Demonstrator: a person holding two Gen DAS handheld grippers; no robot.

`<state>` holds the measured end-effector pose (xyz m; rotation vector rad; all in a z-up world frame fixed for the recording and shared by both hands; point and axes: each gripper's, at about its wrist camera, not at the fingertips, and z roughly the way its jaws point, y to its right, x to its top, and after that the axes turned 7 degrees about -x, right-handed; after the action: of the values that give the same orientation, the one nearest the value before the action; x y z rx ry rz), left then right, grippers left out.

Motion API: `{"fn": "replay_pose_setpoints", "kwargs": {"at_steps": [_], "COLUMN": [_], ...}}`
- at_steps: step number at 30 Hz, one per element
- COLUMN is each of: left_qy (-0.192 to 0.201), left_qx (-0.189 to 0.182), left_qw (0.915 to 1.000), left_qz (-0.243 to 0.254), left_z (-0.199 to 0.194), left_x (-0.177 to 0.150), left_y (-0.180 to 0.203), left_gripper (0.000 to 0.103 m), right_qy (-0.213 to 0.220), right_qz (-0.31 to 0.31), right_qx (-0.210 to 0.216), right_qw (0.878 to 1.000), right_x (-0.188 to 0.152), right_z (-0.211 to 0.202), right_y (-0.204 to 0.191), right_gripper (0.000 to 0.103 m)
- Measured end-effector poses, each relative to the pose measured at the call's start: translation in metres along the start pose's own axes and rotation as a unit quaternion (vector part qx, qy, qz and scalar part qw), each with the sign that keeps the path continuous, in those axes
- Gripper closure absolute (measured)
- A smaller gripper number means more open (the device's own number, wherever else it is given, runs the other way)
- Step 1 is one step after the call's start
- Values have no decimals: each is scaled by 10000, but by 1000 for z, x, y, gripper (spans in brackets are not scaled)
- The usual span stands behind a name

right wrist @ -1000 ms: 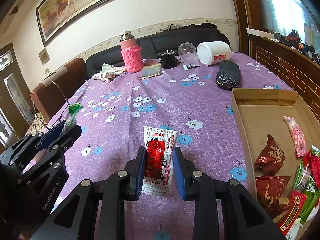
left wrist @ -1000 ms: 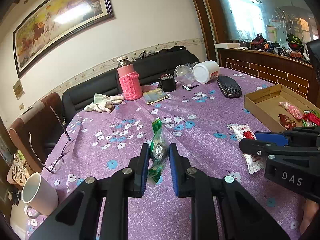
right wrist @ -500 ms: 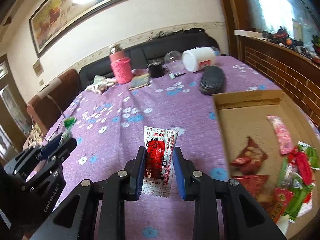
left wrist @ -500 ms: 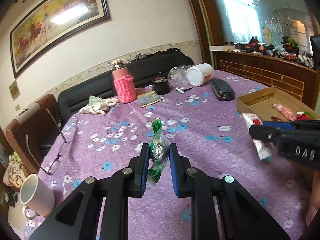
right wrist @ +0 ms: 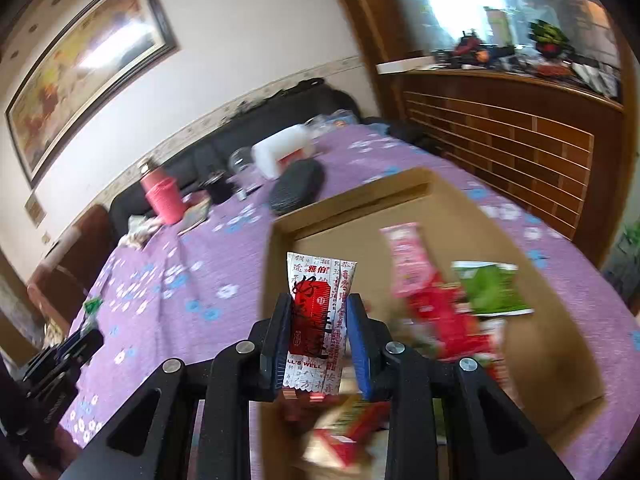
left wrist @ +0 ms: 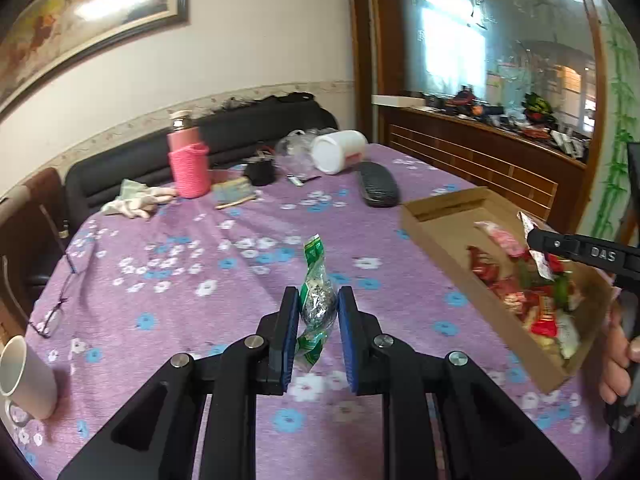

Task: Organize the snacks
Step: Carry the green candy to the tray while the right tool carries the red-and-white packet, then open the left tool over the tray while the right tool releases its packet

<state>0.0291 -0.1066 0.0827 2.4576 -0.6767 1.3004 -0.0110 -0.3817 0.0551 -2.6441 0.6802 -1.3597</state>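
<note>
Far off to the left of the left gripper's [left wrist: 318, 320] jaws a white mug [left wrist: 22, 380] stands at the near edge of the surface [left wrist: 200, 320], which wears a purple flowered cloth; a pair of glasses [left wrist: 56, 308] lies a little beyond the mug; ahead and left of the jaws, at the far side, a crumpled cloth [left wrist: 136, 202] lies beside a pink bottle [left wrist: 188, 160] in a knitted sleeve; the jaws themselves stand narrow, pressed on a green and silver snack packet [left wrist: 316, 300] that rises upright between the blue pads, held above the cloth; straight ahead, well beyond, a white jar [left wrist: 338, 152] lies on its side next to a dark case [left wrist: 378, 190]; to the right of these jaws sits an open cardboard box [left wrist: 436, 216] with red, pink and green packets heaped at its near end; over that box the right gripper [left wrist: 536, 240] reaches in from the right edge, a hand [left wrist: 618, 360] behind it; in the right wrist view the right gripper [right wrist: 320, 340] has its jaws closed narrowly on a white and red sachet [right wrist: 318, 312], upright between the pads and hanging above the box's near left part [right wrist: 400, 196]; right of those jaws, inside the box, lie a pink packet [right wrist: 406, 260] and a green packet [right wrist: 492, 290], the pile around them blurred.
</note>
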Motion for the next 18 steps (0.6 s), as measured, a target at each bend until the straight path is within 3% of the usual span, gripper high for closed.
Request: {"fn": "replay_pose_setpoints", "kwargs": {"at_steps": [6,14,18], "left_qy": [-171,-490,-636], "left_qx": [-357,-1120,-1315], "left_qw": [9987,9906,9865], "left_qz": [316,616,744], "left_z": [6,34,48], "left_x": [8,15,11], "left_y": [44,131,165], "left_gripper": [84,84,84], "right_qy": [17,-184,-268], "right_qz": [440,810,891], "right_qx": [-133,-106,-29], "right_qw": [9989,9965,9957], "right_x": [7,7,6], "right_z": [0,12,16], "right_y": [45,73,77], "right_gripper": [74,74,74]}}
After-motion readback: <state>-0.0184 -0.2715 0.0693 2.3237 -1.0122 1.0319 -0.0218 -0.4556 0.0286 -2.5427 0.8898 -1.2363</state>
